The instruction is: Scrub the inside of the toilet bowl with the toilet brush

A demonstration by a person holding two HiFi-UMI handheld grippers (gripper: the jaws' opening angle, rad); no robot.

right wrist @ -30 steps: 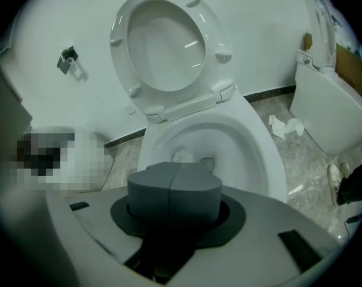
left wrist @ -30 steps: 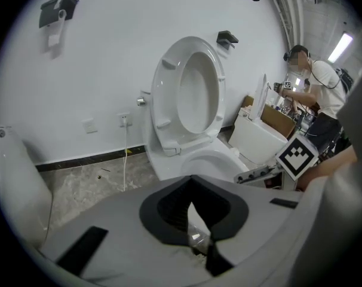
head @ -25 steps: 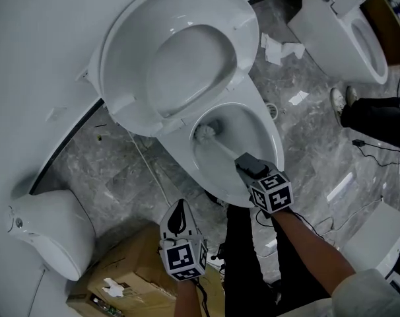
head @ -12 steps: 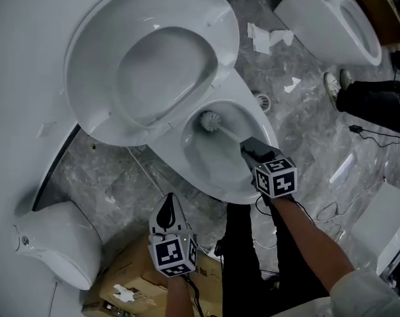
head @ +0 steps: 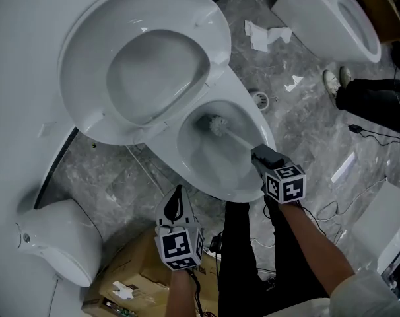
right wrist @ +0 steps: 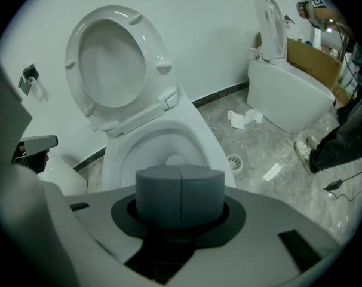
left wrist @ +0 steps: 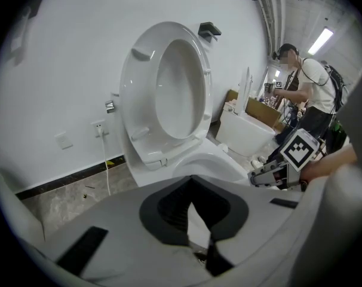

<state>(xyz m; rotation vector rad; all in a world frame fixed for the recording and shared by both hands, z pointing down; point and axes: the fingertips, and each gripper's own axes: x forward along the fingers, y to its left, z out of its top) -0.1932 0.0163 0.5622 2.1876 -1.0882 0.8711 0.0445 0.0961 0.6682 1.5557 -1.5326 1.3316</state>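
At the left of the head view, the left gripper [head: 179, 197] was held over the floor, near a cardboard box [head: 131, 269] and apart from the toilet. Its jaws were brought together and nothing was seen between them. Further right, the toilet bowl [head: 243, 191] was found open, with the seat [head: 84, 104] raised against the wall. The toilet brush [head: 234, 137] was placed inside the bowl, with its bristle head at the back part. Its thick grey handle was clamped by the right gripper [head: 261, 156], whose jaws were closed on it just over the front rim.

It was judged that the round handle could be turned in the pads if the bristles were pushed too hard. Dirty water could also be thrown onto the rim or the floor by a fast stroke.

The bristles were hidden behind the handle end in the right gripper view, and the bottom of the bowl could hardly be made out. The shoe [head: 330, 84] at the right belonged to a person cut off by the edge.
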